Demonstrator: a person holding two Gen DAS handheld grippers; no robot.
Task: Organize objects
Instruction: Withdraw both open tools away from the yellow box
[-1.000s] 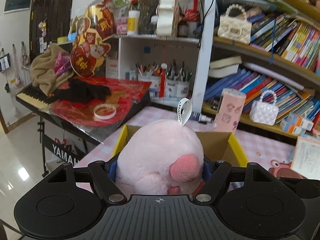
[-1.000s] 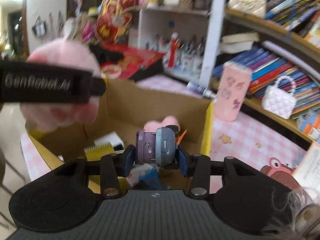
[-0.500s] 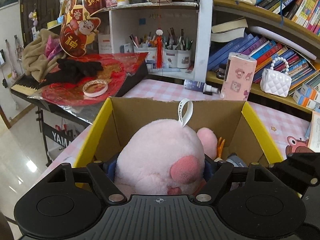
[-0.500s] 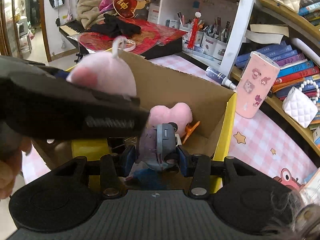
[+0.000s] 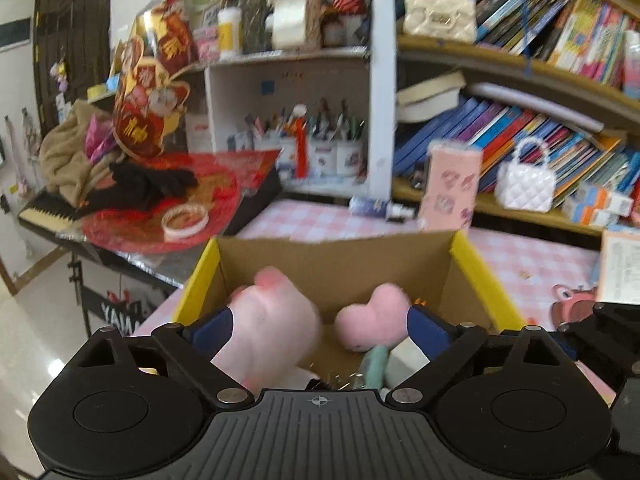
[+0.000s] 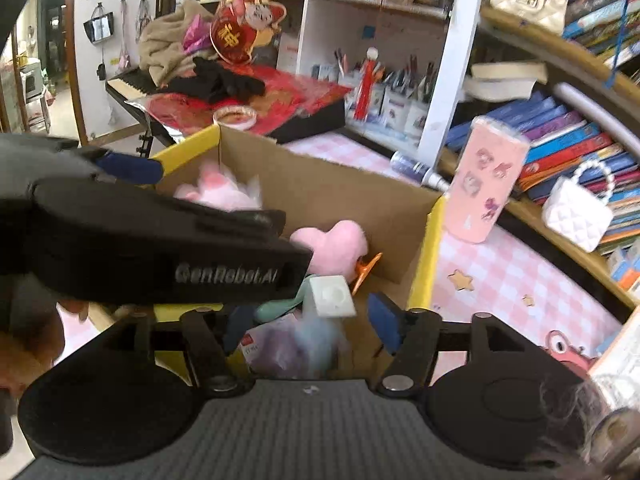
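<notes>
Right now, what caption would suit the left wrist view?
Open left gripper releasing a pink plush toy into a cardboard box beside a pink heart plush.

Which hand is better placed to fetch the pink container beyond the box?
Probably right: the right gripper, jaws just opened, toy loose between them, is nearer the pink container beside the cardboard box.

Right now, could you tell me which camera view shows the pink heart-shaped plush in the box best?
The right wrist view: the pink heart-shaped plush lies unobstructed against the cardboard box wall. The left wrist view also shows it, but blurred and partly hidden behind one blue finger pad.
</notes>
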